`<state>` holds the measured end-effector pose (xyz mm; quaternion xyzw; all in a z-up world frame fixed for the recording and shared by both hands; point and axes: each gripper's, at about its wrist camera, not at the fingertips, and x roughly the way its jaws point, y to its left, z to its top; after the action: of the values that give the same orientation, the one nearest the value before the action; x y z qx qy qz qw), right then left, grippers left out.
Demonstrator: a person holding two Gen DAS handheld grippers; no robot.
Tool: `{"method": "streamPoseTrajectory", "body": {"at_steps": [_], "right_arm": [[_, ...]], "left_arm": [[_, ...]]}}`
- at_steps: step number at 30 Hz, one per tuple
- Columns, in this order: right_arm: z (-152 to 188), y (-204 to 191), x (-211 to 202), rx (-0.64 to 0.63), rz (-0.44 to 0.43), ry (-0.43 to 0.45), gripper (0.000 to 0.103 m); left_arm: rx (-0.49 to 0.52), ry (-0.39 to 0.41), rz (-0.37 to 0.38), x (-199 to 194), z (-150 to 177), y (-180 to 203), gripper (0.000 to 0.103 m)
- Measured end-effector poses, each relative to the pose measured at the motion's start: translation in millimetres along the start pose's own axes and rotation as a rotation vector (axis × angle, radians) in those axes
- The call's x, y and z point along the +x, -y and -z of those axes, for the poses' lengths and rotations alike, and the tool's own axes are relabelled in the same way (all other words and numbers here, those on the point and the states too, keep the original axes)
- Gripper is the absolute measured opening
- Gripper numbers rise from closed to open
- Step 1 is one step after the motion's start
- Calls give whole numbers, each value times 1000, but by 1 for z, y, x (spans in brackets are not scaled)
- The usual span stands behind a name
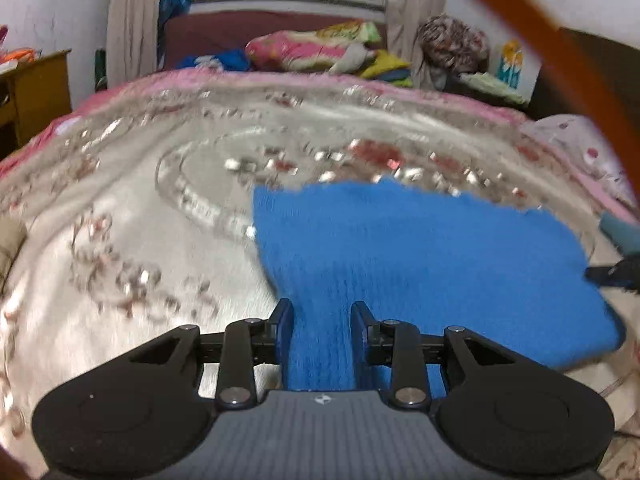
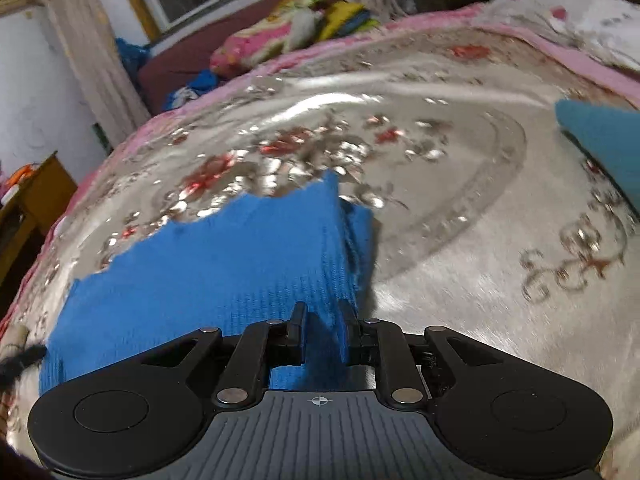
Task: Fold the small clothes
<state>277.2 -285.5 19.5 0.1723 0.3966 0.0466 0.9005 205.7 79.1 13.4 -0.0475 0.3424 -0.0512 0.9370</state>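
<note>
A bright blue knitted garment (image 1: pixel 420 248) lies flat on a shiny cream bedspread with red flowers (image 1: pixel 140 208). My left gripper (image 1: pixel 322 308) is low over its near left edge. The jaws stand apart and a strip of the blue knit runs between them, with no clear pinch. In the right wrist view the same garment (image 2: pixel 224 264) spreads to the left, with a raised fold along its right edge. My right gripper (image 2: pixel 323 308) sits at that fold, jaws a little apart with the fold's near end between them.
A teal cloth (image 2: pixel 604 140) lies on the bedspread (image 2: pixel 460 260) to the right, also showing as teal cloth (image 1: pixel 620 232). Pillows and piled bedding (image 1: pixel 304 48) sit at the far end. A wooden cabinet (image 1: pixel 36 88) stands at the left. An orange strap (image 1: pixel 560 52) crosses the upper right.
</note>
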Motion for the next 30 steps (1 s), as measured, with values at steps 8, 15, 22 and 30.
{"method": "streamPoseTrajectory", "body": {"at_steps": [8,15,22,30], "right_arm": [[9,-5,-20,8,36,49,18],[14,-3,-20,71,75,32,22],[21,-5,-17,70,113,-3,23],[26,-5,-20,74,122,-30,27]], "left_arm": [[-37,19,33,-12,4,-7,37],[6,-29,33,-2,11,-7,37],[-8,2,57,-13,8,-8,37],[20,-45,59,-5,15,-2,39]]}}
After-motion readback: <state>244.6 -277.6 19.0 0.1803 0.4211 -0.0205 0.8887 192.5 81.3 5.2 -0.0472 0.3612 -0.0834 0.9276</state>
